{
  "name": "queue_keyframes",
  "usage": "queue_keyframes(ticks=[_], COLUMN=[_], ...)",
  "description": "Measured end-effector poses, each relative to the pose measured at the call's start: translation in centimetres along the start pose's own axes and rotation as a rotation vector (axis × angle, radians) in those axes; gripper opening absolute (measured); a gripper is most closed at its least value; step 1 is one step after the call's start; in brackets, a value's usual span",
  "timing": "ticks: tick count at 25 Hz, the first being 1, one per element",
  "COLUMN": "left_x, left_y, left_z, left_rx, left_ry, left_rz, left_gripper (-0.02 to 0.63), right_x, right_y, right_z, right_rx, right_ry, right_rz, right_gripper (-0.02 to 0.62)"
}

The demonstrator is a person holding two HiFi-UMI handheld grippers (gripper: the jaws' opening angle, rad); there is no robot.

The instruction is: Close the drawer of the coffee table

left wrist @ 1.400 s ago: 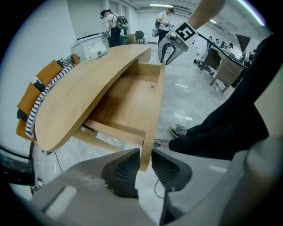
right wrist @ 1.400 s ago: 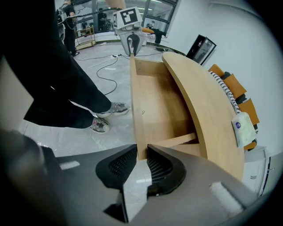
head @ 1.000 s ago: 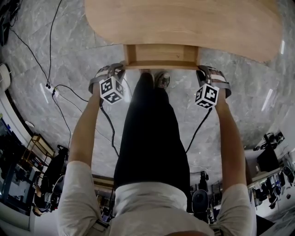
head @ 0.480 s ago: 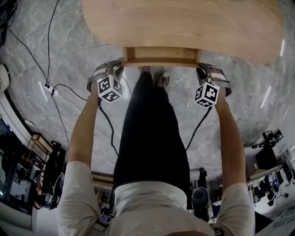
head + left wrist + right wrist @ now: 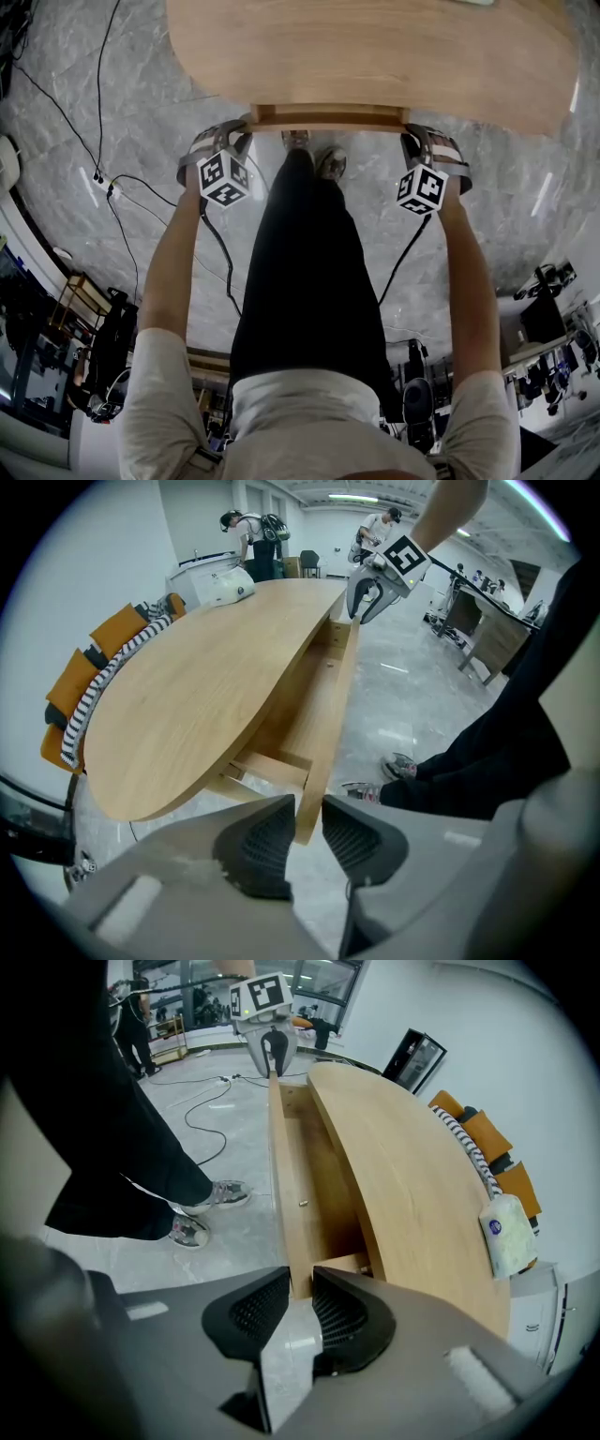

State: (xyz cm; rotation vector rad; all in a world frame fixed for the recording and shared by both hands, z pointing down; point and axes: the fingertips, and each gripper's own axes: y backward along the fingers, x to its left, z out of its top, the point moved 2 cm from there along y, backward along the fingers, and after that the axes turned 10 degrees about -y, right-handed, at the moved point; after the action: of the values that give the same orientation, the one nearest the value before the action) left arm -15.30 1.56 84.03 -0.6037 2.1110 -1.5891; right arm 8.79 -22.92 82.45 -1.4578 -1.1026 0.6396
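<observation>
The wooden coffee table (image 5: pixel 375 47) fills the top of the head view. Only a narrow strip of its drawer front (image 5: pixel 328 118) shows past the tabletop edge. My left gripper (image 5: pixel 246 128) is at the front panel's left end and my right gripper (image 5: pixel 411 133) at its right end, both pointing steeply down. In the left gripper view the panel's end (image 5: pixel 333 714) sits between the ribbed pads of my left gripper (image 5: pixel 302 832), which is shut on it. The right gripper view shows my right gripper (image 5: pixel 300 1302) shut on the other end of the drawer front (image 5: pixel 289 1176).
My legs and shoes (image 5: pixel 328 161) stand on the marble floor right before the drawer. Black cables (image 5: pixel 112 187) trail across the floor at left. An orange cushion with a striped cloth (image 5: pixel 94 667) lies beyond the table. A white pack (image 5: pixel 506 1232) rests on the tabletop.
The drawer has slid further in under the tabletop, so less of it shows. Both grippers moved toward the table with it.
</observation>
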Motion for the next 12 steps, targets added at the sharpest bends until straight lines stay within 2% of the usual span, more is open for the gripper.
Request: queue_keyframes(ticks=[7,12], left_x=[0.34,0.95], left_y=[-0.19,-0.04], left_z=[0.01,0.14], left_rx=[-0.029,-0.035], left_ry=[0.042,0.099], left_rz=[0.004,0.056], left_gripper=[0.118,0.126], right_x=[-0.26,-1.00], right_y=[-0.26,-0.06], right_z=[0.00,0.05], right_rx=[-0.001,0.001], right_ry=[-0.075,-0.173], right_rz=[-0.056,-0.133], right_gripper=[0.094,0.104])
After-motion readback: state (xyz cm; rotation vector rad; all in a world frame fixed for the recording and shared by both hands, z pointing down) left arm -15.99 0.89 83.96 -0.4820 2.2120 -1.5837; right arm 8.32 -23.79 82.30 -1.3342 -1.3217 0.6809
